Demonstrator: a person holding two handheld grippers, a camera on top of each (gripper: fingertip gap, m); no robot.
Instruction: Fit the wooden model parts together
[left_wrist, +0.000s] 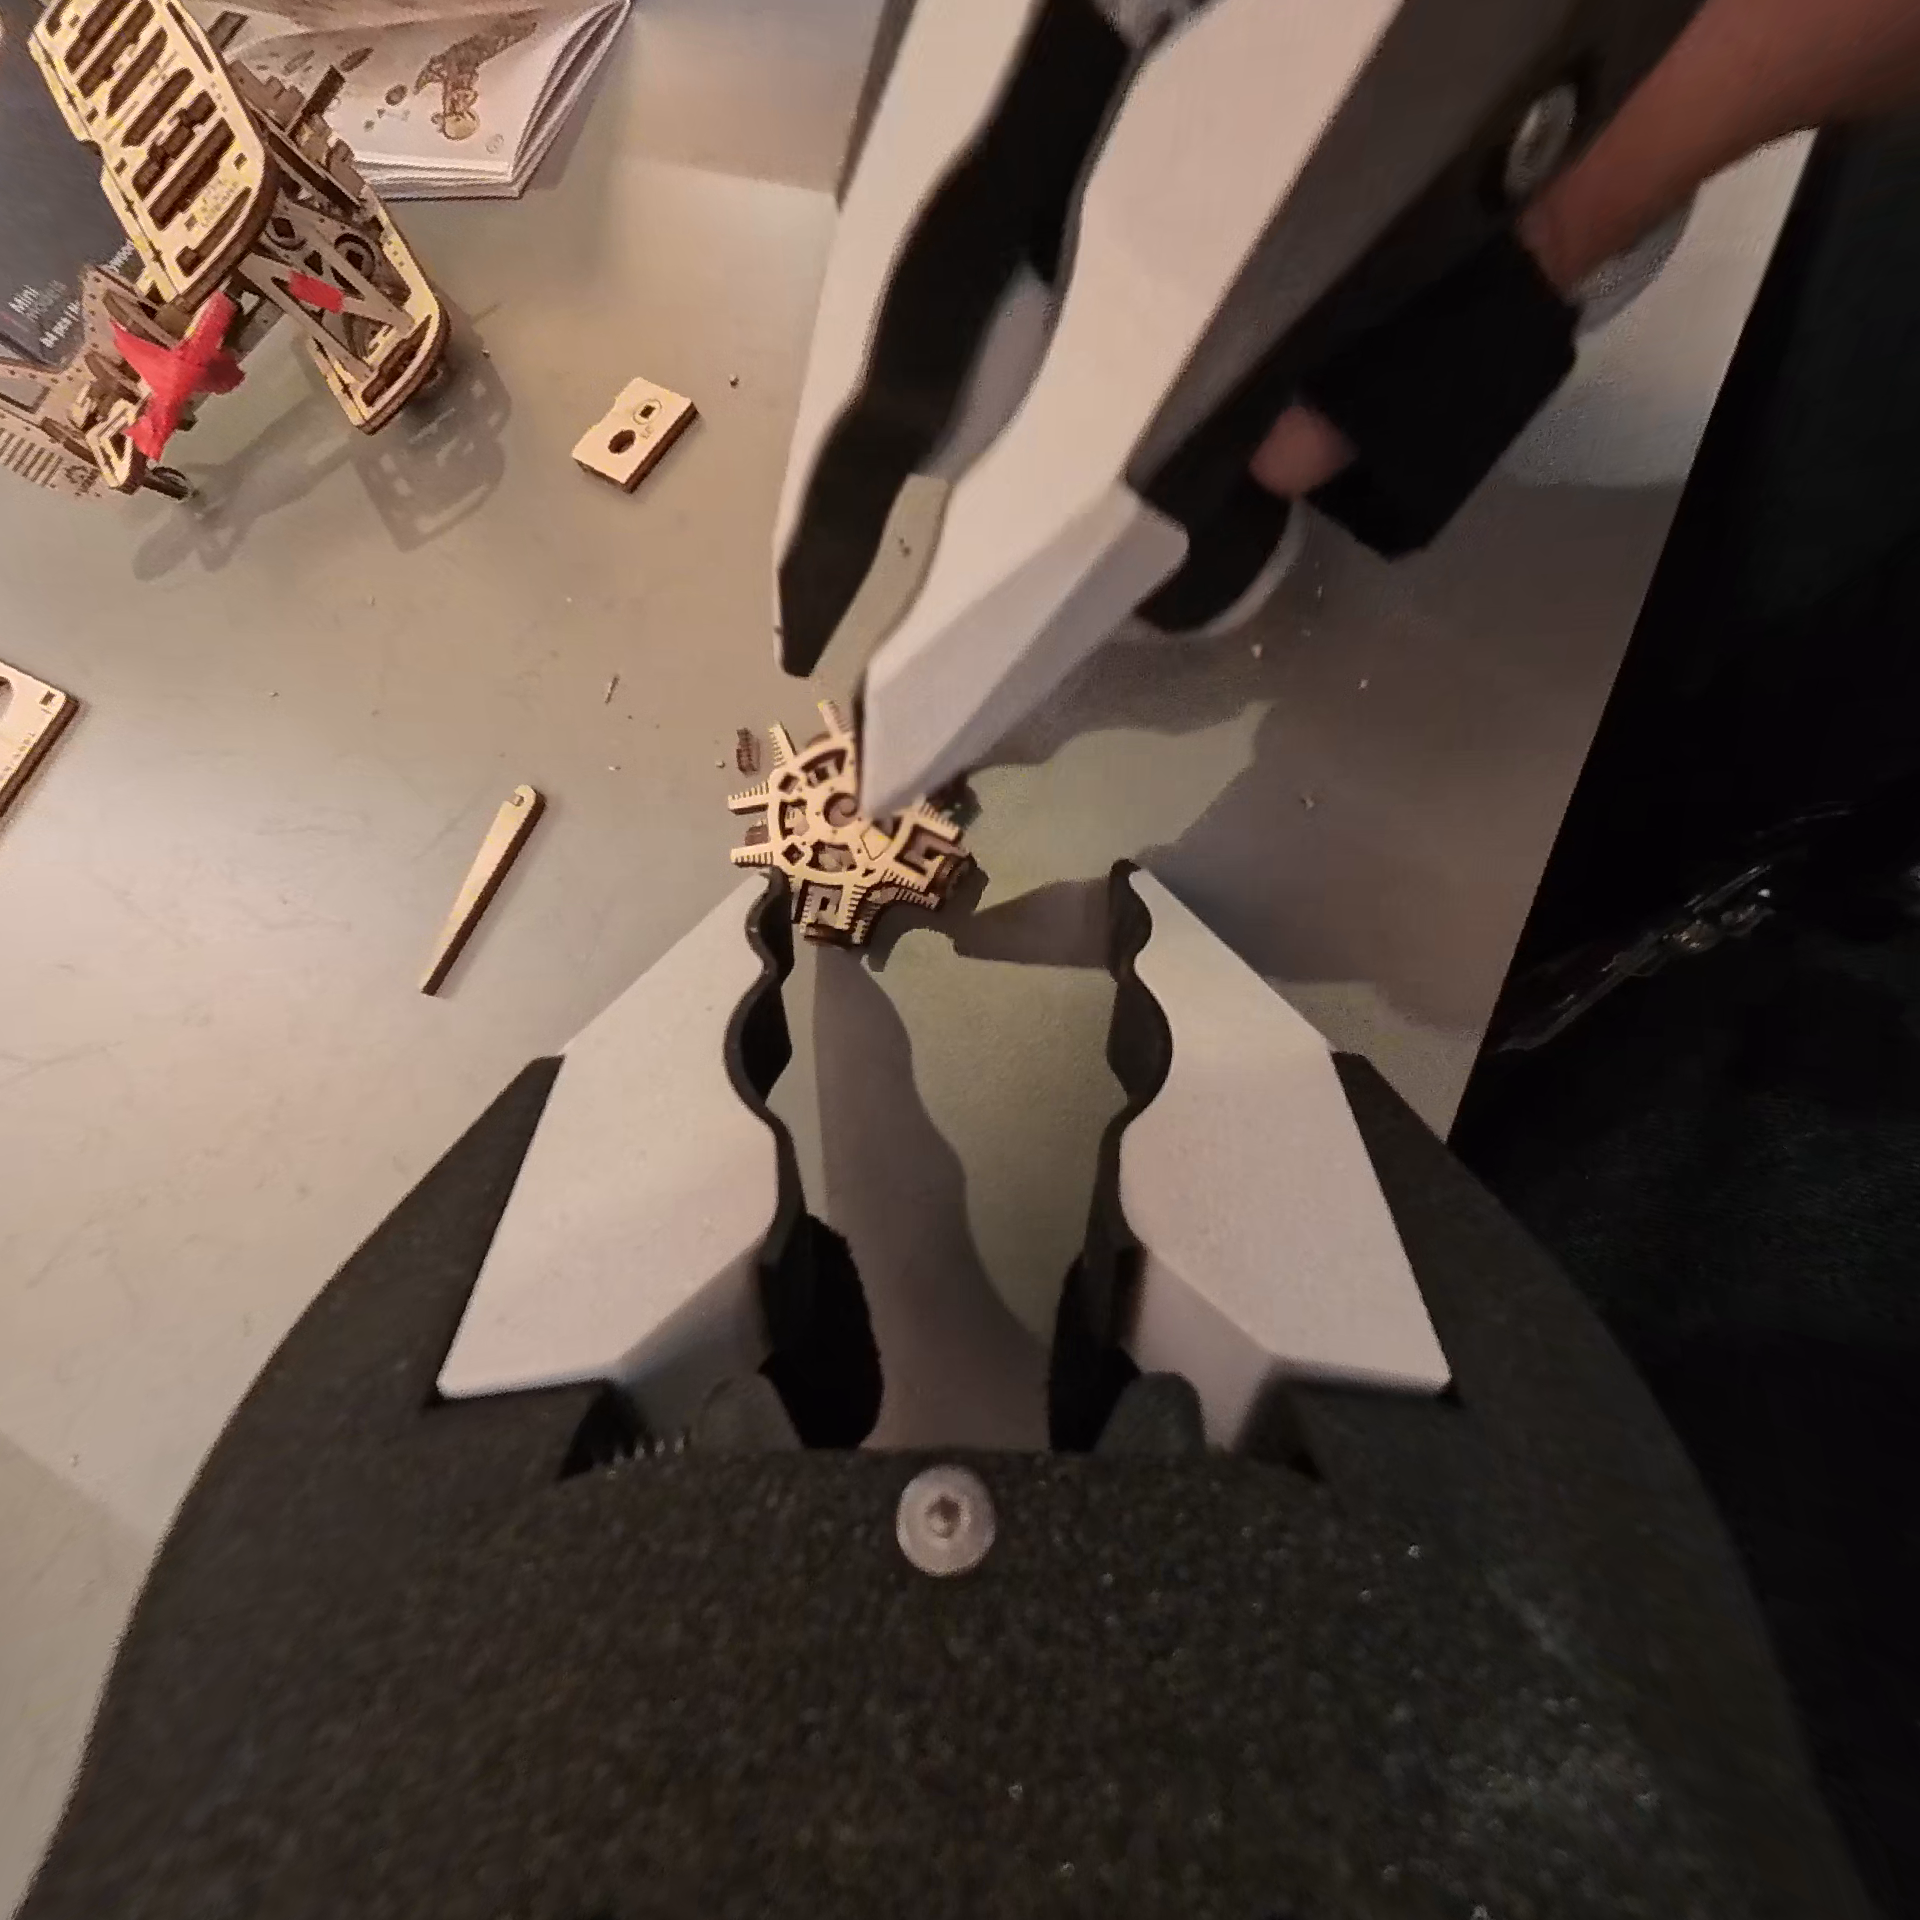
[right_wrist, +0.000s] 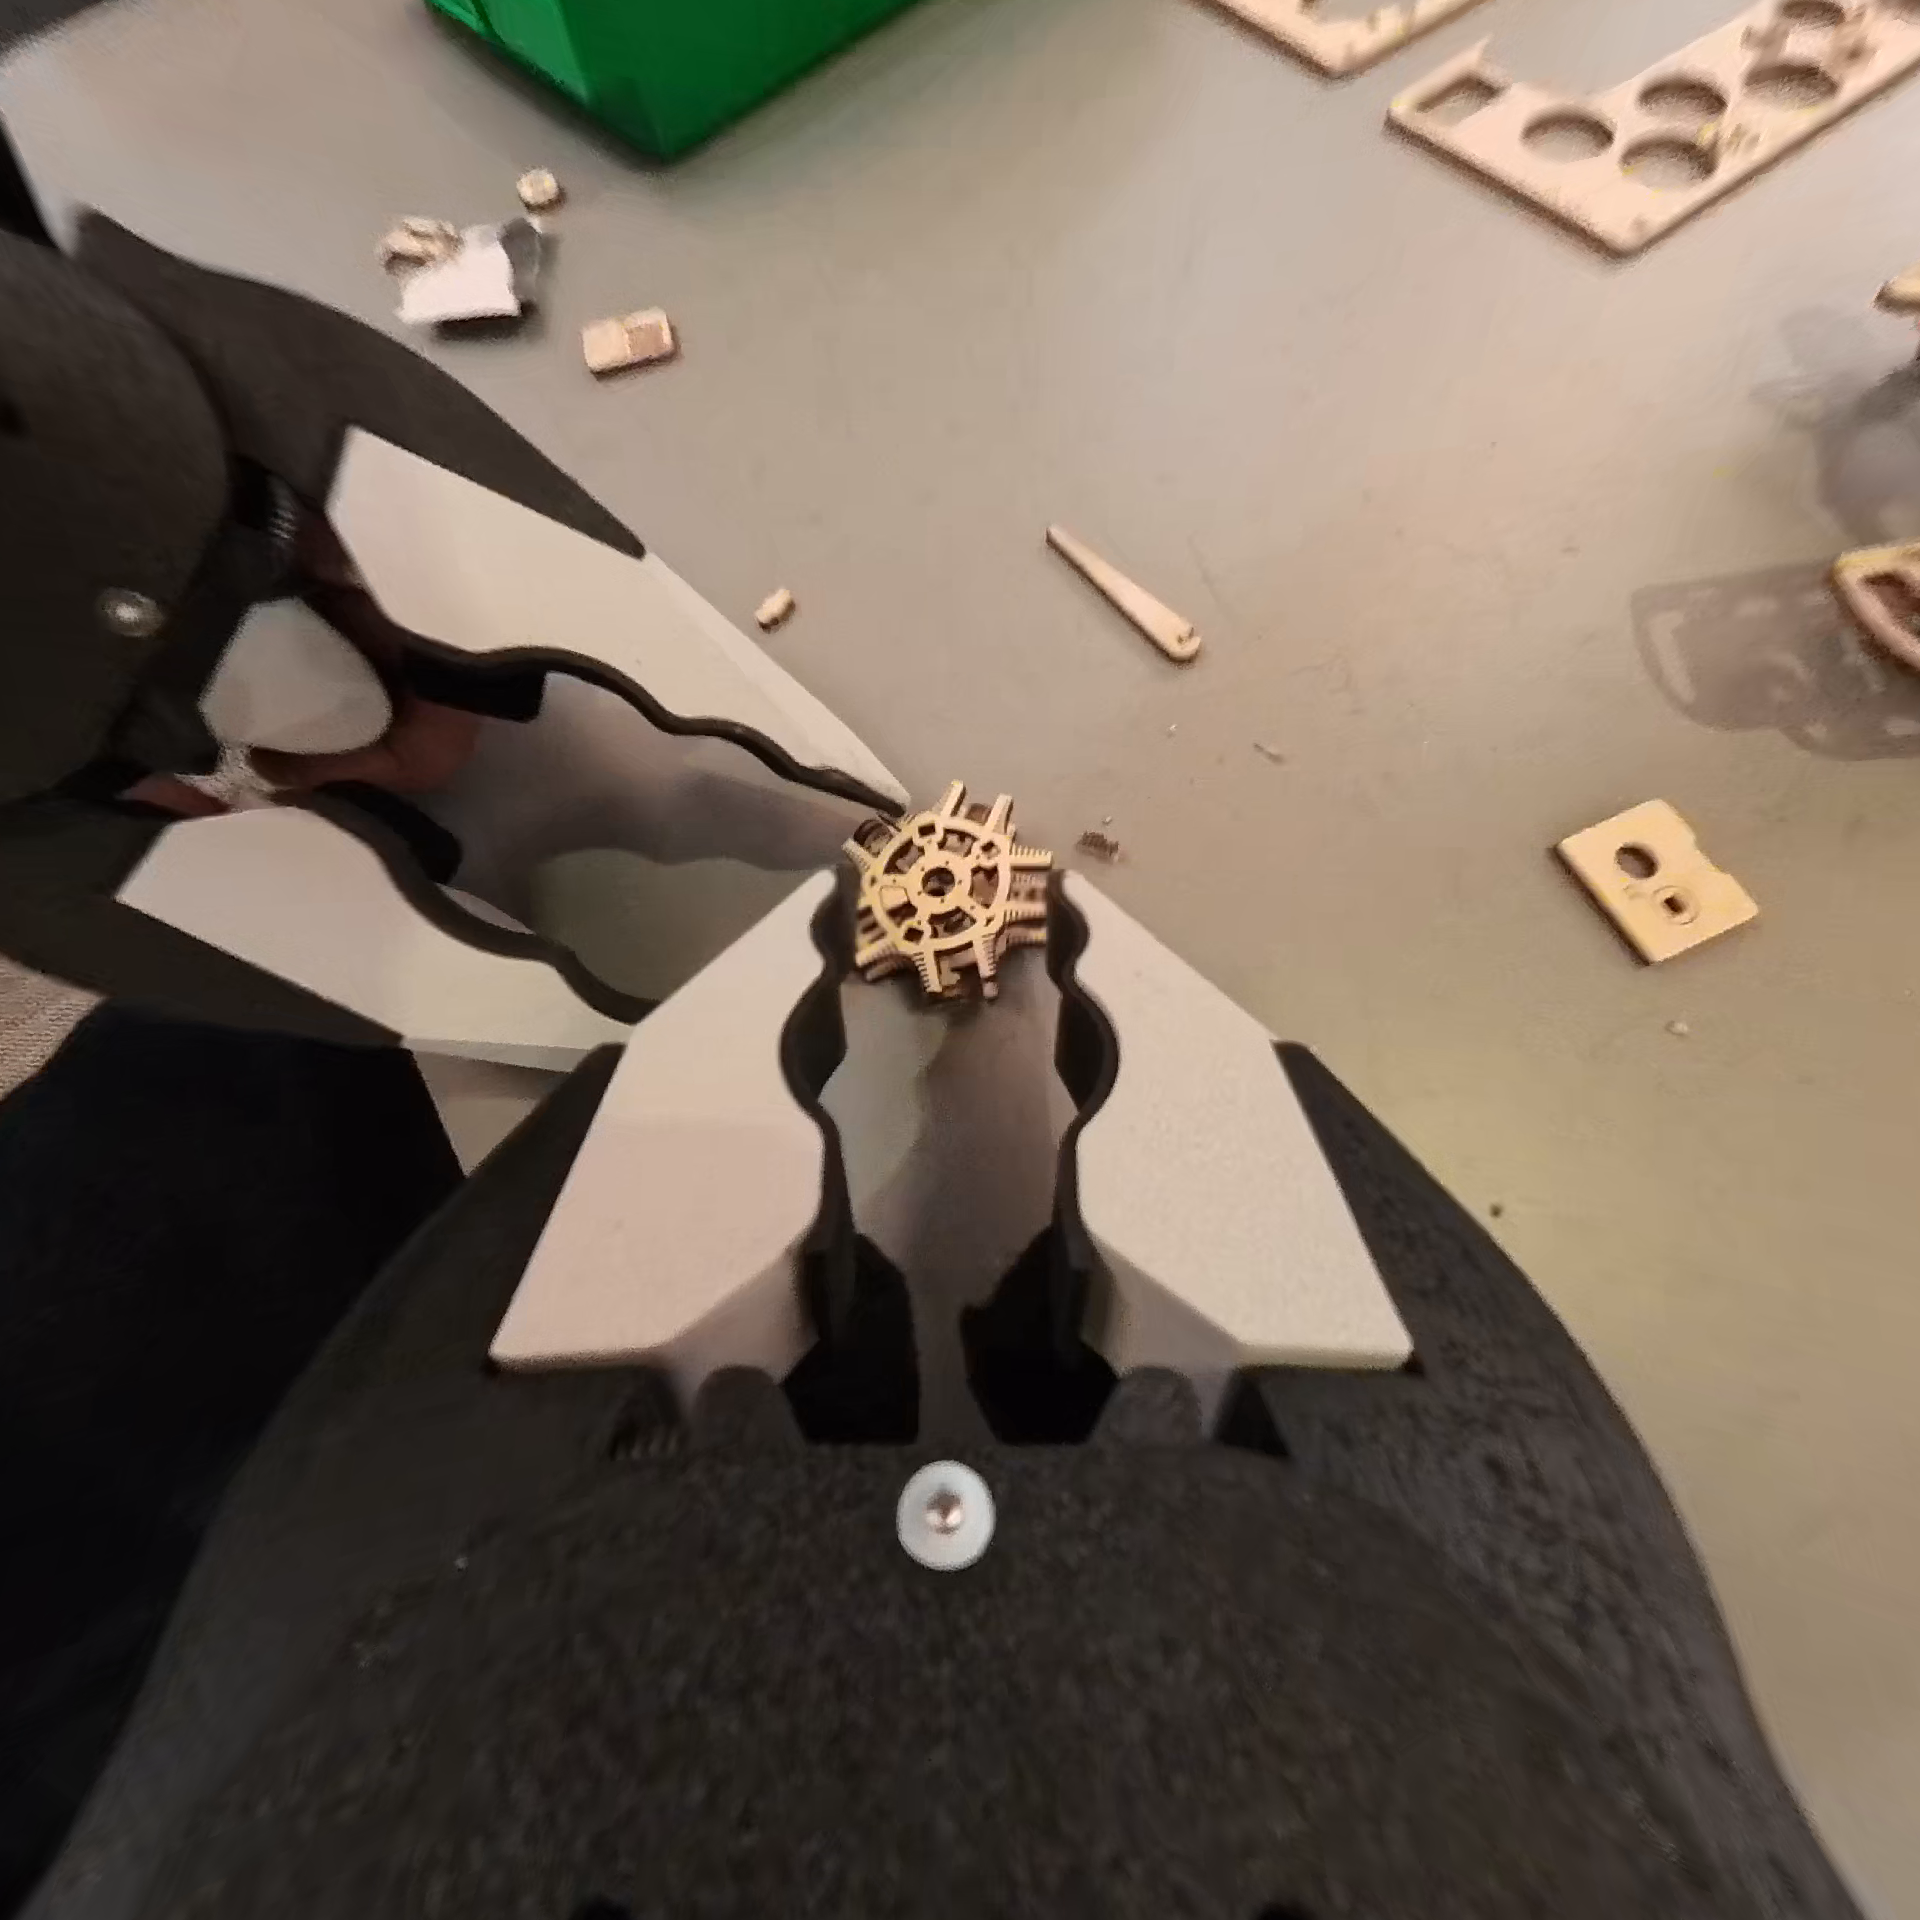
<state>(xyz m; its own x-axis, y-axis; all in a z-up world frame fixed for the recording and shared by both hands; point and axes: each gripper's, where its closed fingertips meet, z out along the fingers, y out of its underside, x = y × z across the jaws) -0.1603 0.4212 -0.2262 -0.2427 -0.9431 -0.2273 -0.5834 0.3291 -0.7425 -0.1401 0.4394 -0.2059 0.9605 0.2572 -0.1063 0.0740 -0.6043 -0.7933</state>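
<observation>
My right tongs (right_wrist: 951, 914) straddle the round wooden gear assembly (right_wrist: 951, 904) on the grey counter (right_wrist: 1299, 416), their two tips at either flank of it, pinching it so it cannot skate while I work. My left tongs (left_wrist: 940, 878) stand spread with nothing between them; one tip just touches the assembly's rim, seemingly as a stop against sliding.

The right wrist view shows the assembly's open hub from above, a tiny dark chip (right_wrist: 1098, 845) just beside it, a tapered wooden stick (right_wrist: 1122, 592) beyond, and a small square plate (right_wrist: 1655, 894) off to the side. Farther out lie punched-out plywood sheets (right_wrist: 1642, 135) and a green box (right_wrist: 665, 62).

The left wrist view alone shows what stands well beyond the assembly: a part-built wooden biplane (left_wrist: 229, 270) with a red propeller (left_wrist: 182, 369), and a folded booklet (left_wrist: 499, 94) behind it. There, my right tongs hide much of the assembly's far half.
</observation>
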